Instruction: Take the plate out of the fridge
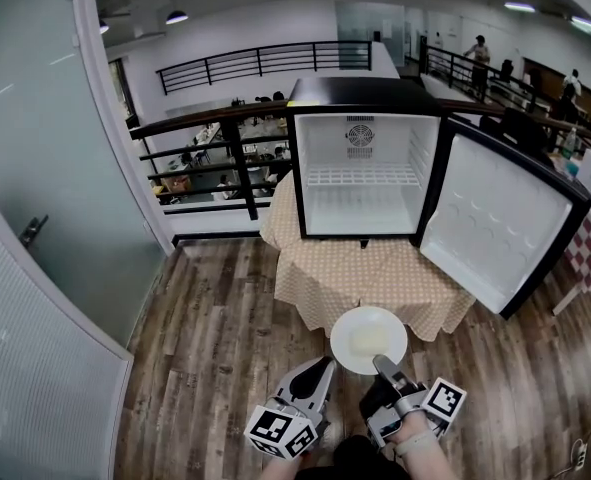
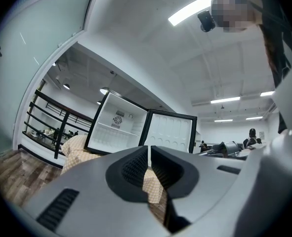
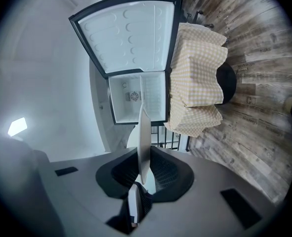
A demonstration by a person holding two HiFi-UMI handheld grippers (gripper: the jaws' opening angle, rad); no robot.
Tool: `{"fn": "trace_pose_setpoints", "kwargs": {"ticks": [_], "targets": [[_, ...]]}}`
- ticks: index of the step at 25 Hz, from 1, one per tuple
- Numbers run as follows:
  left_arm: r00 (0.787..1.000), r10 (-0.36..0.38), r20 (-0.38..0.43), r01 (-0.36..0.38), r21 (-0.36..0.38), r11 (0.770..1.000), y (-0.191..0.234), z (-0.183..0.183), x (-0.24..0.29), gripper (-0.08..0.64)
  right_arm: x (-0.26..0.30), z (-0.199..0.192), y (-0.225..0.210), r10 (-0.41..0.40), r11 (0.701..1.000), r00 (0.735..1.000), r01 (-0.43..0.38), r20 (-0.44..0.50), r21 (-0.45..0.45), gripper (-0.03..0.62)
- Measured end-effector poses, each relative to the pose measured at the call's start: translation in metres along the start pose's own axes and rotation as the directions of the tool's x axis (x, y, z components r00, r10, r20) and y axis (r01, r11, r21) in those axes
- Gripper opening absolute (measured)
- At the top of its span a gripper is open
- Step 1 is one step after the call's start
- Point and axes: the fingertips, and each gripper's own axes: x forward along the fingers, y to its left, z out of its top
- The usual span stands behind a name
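Note:
The white round plate point(image 1: 368, 339) hangs in the air in front of the table, well outside the fridge. My right gripper point(image 1: 384, 364) is shut on its near rim; in the right gripper view the plate point(image 3: 144, 142) shows edge-on between the jaws. The small black fridge point(image 1: 365, 173) stands on the checked tablecloth point(image 1: 370, 278) with its door point(image 1: 500, 218) swung wide to the right and its white inside bare. My left gripper point(image 1: 322, 366) is held low beside the plate with its jaws together on nothing. The fridge point(image 2: 117, 125) also shows in the left gripper view.
A black railing point(image 1: 200, 158) runs behind the table. A frosted glass wall point(image 1: 35, 228) stands at the left. A second table with a red checked cloth point(image 1: 587, 243) is at the far right. People stand far back near another railing point(image 1: 475, 63). Wood floor point(image 1: 225, 338) lies underfoot.

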Motion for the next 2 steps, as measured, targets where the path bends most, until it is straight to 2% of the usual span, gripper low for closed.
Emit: {"fn": "trace_pose_setpoints", "kwargs": {"ticks": [2], "targets": [[1.0,0.002,-0.001,-0.002,-0.003,1.0,0.0,0.0006,-0.0028,0.025,-0.0018,-0.0018,-0.0005,-0.006,1.0,1.0,0.006,0.001,0.002,0.064]]}}
